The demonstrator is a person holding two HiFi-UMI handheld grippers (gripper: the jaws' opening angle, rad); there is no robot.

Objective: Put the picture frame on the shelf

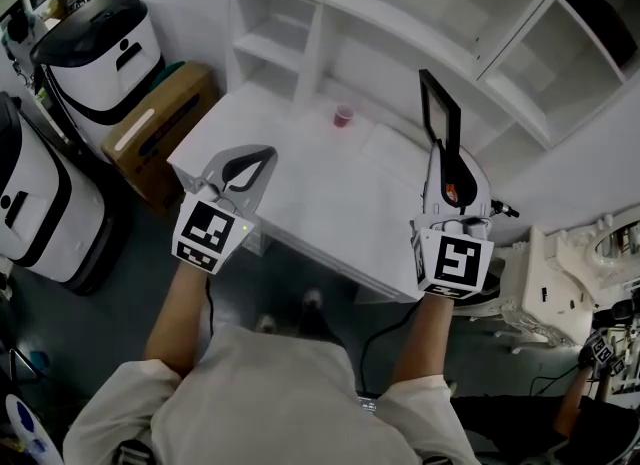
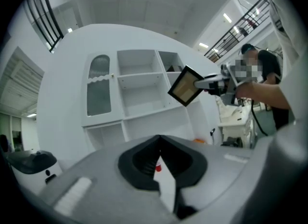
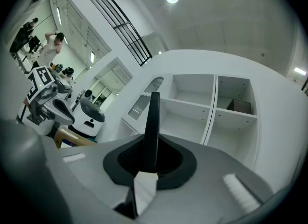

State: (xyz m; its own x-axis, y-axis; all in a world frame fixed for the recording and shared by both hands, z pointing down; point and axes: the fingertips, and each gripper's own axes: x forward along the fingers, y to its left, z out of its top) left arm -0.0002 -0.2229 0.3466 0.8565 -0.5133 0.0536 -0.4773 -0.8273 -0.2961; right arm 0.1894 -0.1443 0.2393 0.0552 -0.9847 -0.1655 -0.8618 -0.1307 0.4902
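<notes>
Right tongs [image 1: 438, 153] clamped on picture frame [image 1: 439, 105]; frame upright, lifted over right part of table [image 1: 300, 203]. Left tongs [image 1: 264, 158] closed, empty. Step, likely: carry toward shelf [image 1: 312, 48] at far side. Next: reach into open compartment, keep frame upright, seat base, release.

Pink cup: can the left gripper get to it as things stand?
Probably yes. Only bare table lies between the left gripper and the pink cup; the right gripper holds the picture frame off to one side.

The right claw [image 1: 438, 156] holds the black picture frame [image 1: 440, 108] upright over the table [image 1: 300, 198].
</notes>
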